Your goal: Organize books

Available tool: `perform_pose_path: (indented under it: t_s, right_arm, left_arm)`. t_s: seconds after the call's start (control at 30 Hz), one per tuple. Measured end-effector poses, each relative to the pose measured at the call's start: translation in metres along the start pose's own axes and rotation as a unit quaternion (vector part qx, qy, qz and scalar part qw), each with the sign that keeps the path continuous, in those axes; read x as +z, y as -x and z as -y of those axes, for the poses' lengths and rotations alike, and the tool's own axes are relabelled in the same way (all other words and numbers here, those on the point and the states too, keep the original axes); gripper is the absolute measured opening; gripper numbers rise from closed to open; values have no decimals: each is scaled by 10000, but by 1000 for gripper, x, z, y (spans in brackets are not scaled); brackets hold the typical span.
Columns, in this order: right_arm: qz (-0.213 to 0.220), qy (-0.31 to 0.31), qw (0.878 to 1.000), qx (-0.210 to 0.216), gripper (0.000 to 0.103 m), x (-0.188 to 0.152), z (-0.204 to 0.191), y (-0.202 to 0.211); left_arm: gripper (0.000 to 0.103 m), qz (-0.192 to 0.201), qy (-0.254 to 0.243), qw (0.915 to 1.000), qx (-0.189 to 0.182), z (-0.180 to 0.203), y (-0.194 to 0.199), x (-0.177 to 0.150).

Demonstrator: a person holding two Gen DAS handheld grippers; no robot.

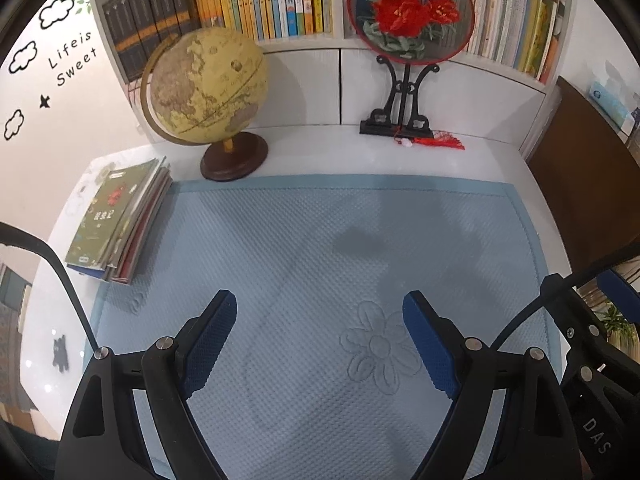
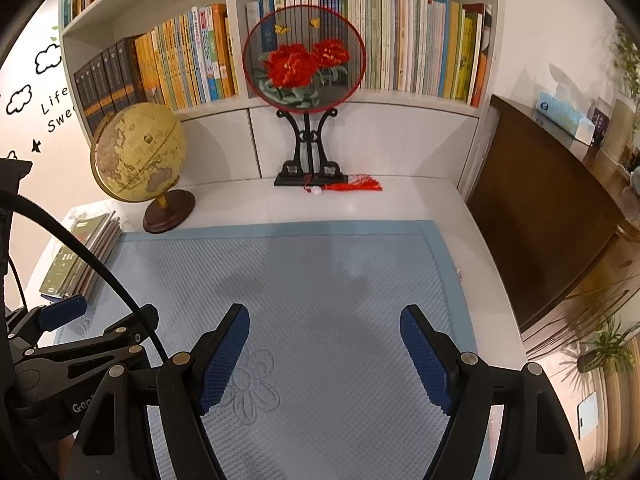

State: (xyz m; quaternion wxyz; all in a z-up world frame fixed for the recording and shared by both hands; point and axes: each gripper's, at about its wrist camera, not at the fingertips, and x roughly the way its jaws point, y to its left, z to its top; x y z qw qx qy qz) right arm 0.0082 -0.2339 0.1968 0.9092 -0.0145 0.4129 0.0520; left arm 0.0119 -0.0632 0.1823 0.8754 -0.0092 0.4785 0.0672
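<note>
The stack of books [image 1: 120, 220] lies flat at the left edge of the left wrist view, on the white desk [image 1: 360, 156] just off the left border of the blue mat [image 1: 320, 264], a green-covered one on top and the edges below it slightly fanned; in the right wrist view the same pile sits at the lower left, partly behind a black cable [image 2: 100, 264]. Judged from how things lie, the job looks either barely begun or nearly over — the mat itself is bare, the pile is gathered in one place, and the shelf [image 2: 360, 98] at the top of both frames is packed with upright spines, so I cannot tell whether these books are meant to go up there or are already where they belong. If anything is left, it is squaring that fanned pile or carrying it to the shelf. The left gripper [image 1: 320, 344] has its blue pads spread wide with only mat and its embossed flower between them — nothing held. The right gripper [image 2: 324, 356] is likewise spread and empty, tilted down at the mat's centre. The two sit side by side: the left tool's body shows at the lower left of the right wrist view, and the right tool's at the lower right of the left view. A globe [image 1: 206, 88] stands just beyond the pile, at the upper left of the left view, and a round embroidered fan on a black stand [image 1: 410, 12] sits at the top centre, both close enough to the shelf to be knocked on the way up.
</note>
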Motion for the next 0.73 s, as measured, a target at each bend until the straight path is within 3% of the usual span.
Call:
perform_pose_path:
  t_s: [0.4, 0.73]
  right_arm:
    - [84, 182, 9998, 70, 76, -5, -6, 10]
    - [-85, 145, 9998, 44, 76, -6, -4, -4]
  left_arm:
    - [84, 28, -75, 10000, 38, 1, 3, -3]
    - [84, 412, -204, 9986, 257, 2, 5, -1]
